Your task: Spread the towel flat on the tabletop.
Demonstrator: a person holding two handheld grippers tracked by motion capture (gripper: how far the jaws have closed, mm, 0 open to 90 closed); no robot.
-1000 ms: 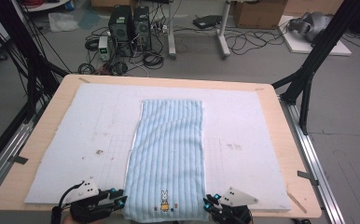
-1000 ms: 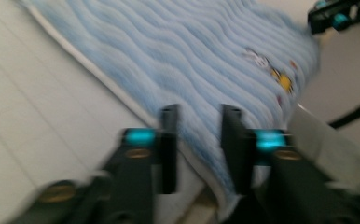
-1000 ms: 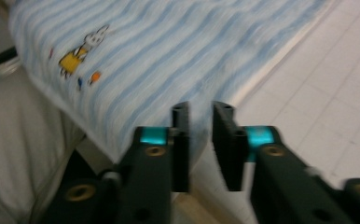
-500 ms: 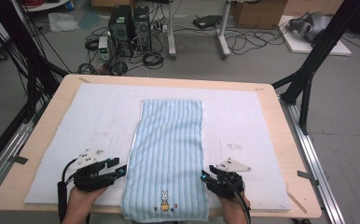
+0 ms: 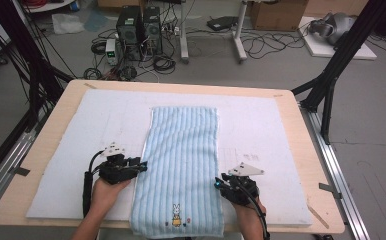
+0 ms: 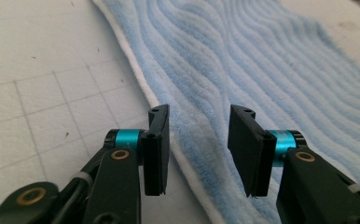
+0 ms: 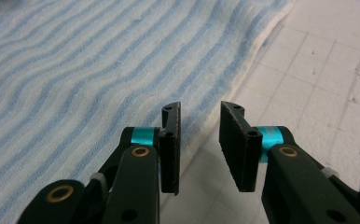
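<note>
A light blue striped towel [image 5: 183,160] with a small rabbit picture [image 5: 176,216] at its near end lies flat and lengthwise on the white mat [image 5: 81,130]. My left gripper [image 5: 142,165] is at the towel's left hem. In the left gripper view the gripper [image 6: 199,114] has its jaws apart over the white hem of the towel [image 6: 262,60]; they have just been closing, and the pads do not press the cloth. My right gripper [image 5: 218,183] is at the right hem. Its jaws [image 7: 199,109] also stand apart over the towel's edge [image 7: 75,70] and have just been closing.
The mat covers most of a wooden table [image 5: 41,155]. Black frame posts [image 5: 331,75] stand at both sides. Computer towers [image 5: 138,25] and cables lie on the floor behind the far edge. The mat lies bare on either side of the towel.
Both hands have moved forward from the table's near edge along the towel's sides. The left gripper has also come in to the hem. The towel lies as before.
</note>
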